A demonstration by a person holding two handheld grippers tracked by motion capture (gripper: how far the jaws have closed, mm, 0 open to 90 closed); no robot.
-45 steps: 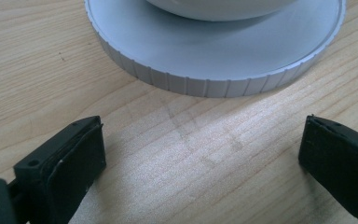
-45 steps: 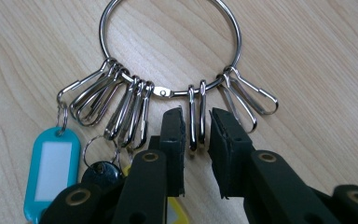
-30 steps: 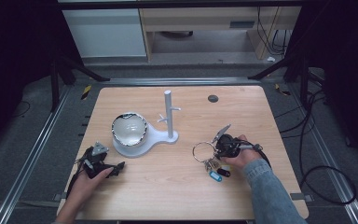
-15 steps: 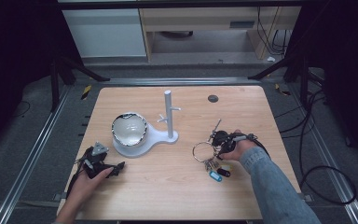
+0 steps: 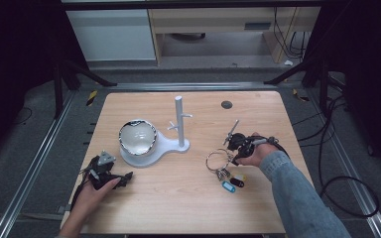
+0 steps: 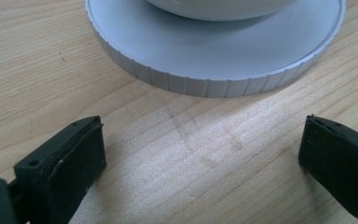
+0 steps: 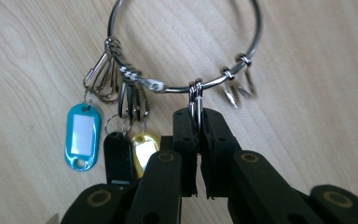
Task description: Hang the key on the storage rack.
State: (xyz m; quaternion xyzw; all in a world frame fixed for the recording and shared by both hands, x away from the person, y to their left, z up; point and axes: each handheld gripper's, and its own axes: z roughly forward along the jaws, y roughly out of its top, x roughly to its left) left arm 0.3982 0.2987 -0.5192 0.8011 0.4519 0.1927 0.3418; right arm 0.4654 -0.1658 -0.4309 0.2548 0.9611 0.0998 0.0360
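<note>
now key ring (image 7: pixel 186 56) (small clip) between right claw (image 7: pixel 198 122)

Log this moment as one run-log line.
right gripper: shut on key ring | tags: lying on table | left gripper: open, idle near stand base

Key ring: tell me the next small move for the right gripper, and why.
Probably lift the key ring clear of the table. The right gripper has just closed its jaws on a small clip on the ring, while the blue tag hangs low near the wood.
</note>
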